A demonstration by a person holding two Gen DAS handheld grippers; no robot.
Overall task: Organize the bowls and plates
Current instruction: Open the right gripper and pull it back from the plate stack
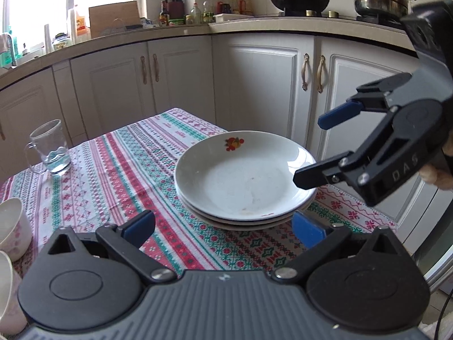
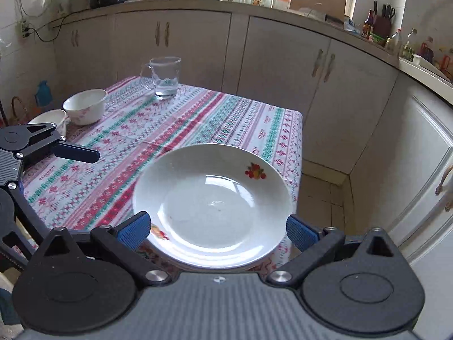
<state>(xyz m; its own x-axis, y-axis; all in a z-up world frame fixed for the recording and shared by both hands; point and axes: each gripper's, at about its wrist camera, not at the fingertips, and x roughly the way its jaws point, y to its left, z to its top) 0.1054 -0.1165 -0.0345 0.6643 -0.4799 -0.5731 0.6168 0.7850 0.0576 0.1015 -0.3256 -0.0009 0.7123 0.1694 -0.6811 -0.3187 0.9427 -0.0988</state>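
A stack of white plates with a fruit print sits near the right edge of the patterned tablecloth; it also shows in the right wrist view. My left gripper is open and empty, just short of the stack. My right gripper is open above the stack's near rim; it shows in the left wrist view over the stack's right side. Two white floral bowls stand at the table's far-left side; they also show at the left edge of the left wrist view.
A glass mug with a little water stands at the table's far corner, also in the right wrist view. White kitchen cabinets and a cluttered counter surround the table. The floor drops off beyond the table's right edge.
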